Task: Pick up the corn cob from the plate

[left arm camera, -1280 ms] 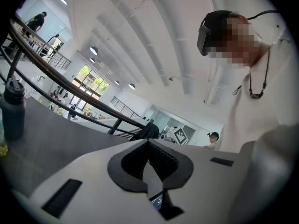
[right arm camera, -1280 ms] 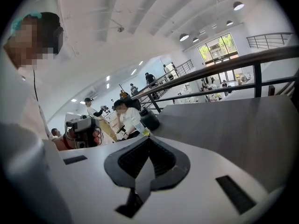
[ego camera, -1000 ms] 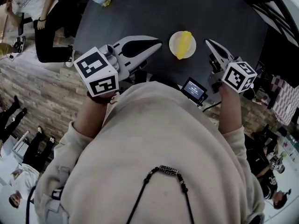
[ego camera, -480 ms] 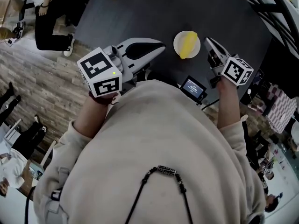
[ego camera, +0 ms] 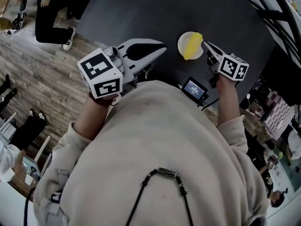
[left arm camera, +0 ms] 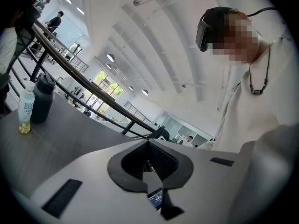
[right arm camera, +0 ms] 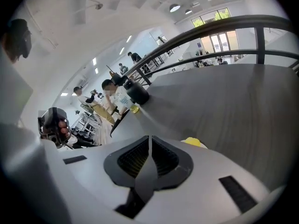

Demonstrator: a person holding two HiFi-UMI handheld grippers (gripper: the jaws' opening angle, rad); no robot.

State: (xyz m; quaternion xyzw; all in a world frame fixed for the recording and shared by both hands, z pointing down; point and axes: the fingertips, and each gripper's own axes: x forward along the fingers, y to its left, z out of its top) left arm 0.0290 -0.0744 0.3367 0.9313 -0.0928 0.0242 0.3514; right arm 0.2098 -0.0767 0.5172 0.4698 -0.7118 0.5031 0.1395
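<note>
Lowered toward the plate point(ego camera: 182, 46), right gripper point(ego camera: 205, 44), jaws pressed together, nears corn cob point(ego camera: 192, 46) lying crosswise just ahead.

left claw point(ego camera: 162, 46) closed, right claw point(ego camera: 204, 43) closed (nose-down)

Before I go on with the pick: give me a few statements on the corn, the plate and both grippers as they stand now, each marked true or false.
1. The corn cob lies on the plate. True.
2. The right gripper's jaws are together. True.
3. The right gripper grips the corn cob. False: nothing is between its jaws, and the cob rests on the plate.
4. The left gripper is nearer the plate than the right gripper. False: the right gripper's tip shows at the plate's right edge, while the left gripper hangs well off to the plate's left.
5. A dark flask and a clear bottle stand side by side. True.
</note>
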